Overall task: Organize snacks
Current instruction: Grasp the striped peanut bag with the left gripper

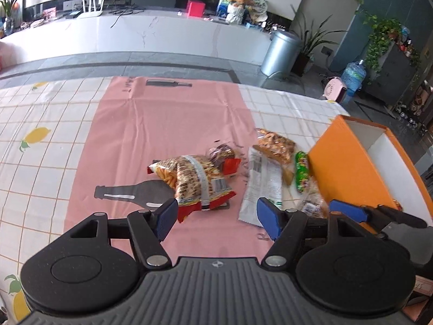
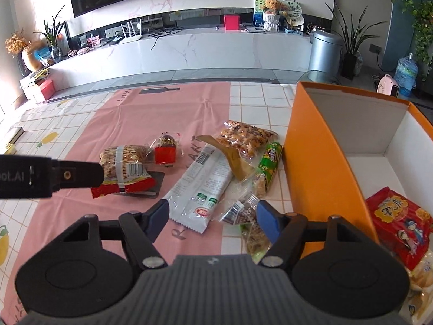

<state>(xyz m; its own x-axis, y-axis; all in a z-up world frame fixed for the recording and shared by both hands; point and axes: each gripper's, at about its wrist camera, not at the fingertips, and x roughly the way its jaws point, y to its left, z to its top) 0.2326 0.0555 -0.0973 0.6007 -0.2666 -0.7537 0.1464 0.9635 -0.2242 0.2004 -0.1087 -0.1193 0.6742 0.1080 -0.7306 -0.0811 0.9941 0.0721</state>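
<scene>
Several snacks lie on the table. A red-edged bag of crackers (image 1: 193,182) (image 2: 125,166) lies on the pink cloth, just ahead of my open left gripper (image 1: 216,214). A white wrapper (image 1: 261,182) (image 2: 201,187), a nut bar (image 2: 245,136), a green sausage stick (image 2: 270,159) and small clear packets (image 2: 240,210) lie next to an orange box (image 2: 319,146) (image 1: 349,168). My right gripper (image 2: 212,218) is open and empty over the white wrapper and clear packets. A red snack bag (image 2: 400,222) lies inside the box.
A small red and brown sweet (image 2: 166,150) lies behind the cracker bag. The left gripper's finger (image 2: 78,174) reaches in from the left in the right wrist view. The table's far edge (image 2: 162,85) meets a grey floor with a white TV bench behind.
</scene>
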